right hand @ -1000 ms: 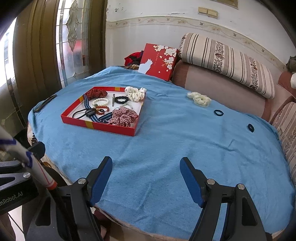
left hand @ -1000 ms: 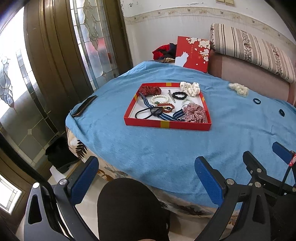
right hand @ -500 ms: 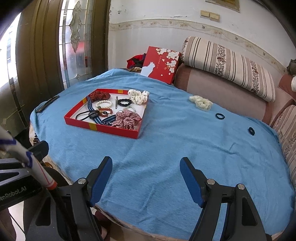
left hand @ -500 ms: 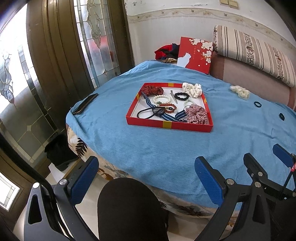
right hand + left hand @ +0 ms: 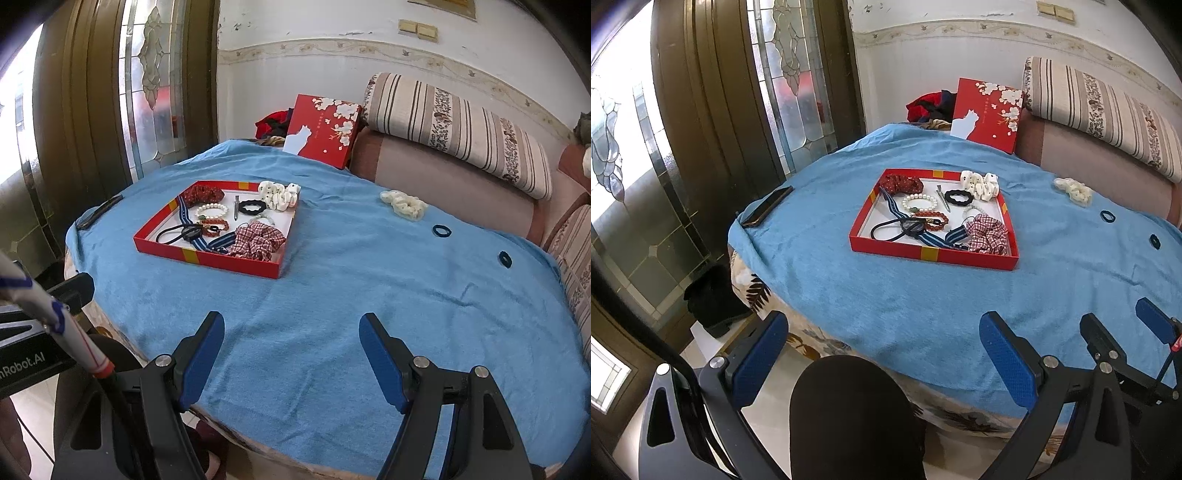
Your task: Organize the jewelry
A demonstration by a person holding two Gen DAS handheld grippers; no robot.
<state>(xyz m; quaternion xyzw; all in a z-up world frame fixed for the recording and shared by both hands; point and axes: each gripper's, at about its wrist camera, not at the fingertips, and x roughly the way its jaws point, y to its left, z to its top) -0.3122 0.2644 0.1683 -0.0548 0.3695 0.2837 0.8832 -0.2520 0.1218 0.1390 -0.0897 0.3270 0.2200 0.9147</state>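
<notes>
Both tools spread, empty: left tool (image 5: 882, 354), right tool (image 5: 291, 354) at near bench edge. Shallow red cardboard tray (image 5: 207, 257) of jewelry far left; cream fabric scrunchie (image 5: 404, 205) loose far right on blue towel-covered bench (image 5: 332, 314).

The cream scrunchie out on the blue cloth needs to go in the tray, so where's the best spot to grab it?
The cream scrunchie lies flat and clear of other things. Come from above with the right gripper, whose fingers are open, and pinch across one puffy fold of its ring, probably the near side.
</notes>
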